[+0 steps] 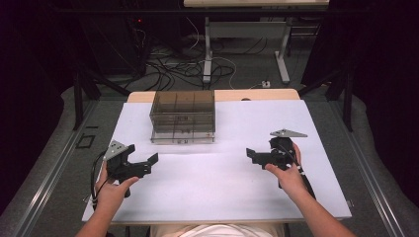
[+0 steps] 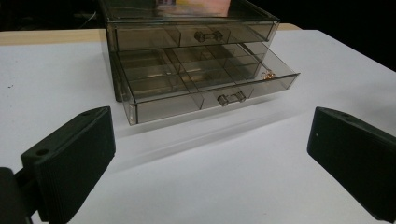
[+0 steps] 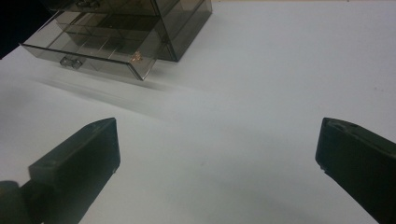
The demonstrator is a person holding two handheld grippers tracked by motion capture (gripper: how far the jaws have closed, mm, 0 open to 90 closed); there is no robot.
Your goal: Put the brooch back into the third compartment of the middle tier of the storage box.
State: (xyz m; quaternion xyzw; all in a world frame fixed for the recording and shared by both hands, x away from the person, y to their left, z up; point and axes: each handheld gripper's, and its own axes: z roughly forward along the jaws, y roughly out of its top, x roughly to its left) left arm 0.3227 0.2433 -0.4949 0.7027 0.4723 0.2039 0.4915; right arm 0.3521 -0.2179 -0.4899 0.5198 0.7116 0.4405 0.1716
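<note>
A smoky clear drawer box (image 1: 183, 116) stands at the back middle of the white table top (image 1: 222, 187). In the left gripper view its lower drawer (image 2: 196, 81) is pulled out, with dividers inside and a small gold item (image 2: 268, 73) in the front right compartment; the upper drawer (image 2: 187, 35) is shut. The right gripper view shows the same open drawer (image 3: 93, 51) and gold item (image 3: 136, 57). My left gripper (image 1: 143, 154) is held open in front of the box, to its left, nothing between its jaws. My right gripper (image 1: 258, 150) is open too, to the box's right.
The white sheet covers a wooden table whose edge (image 1: 257, 94) shows behind the box. Beyond it are a dark floor, tangled cables (image 1: 173, 66) and the legs of another table (image 1: 207, 54). Metal rails (image 1: 44, 182) run along both sides.
</note>
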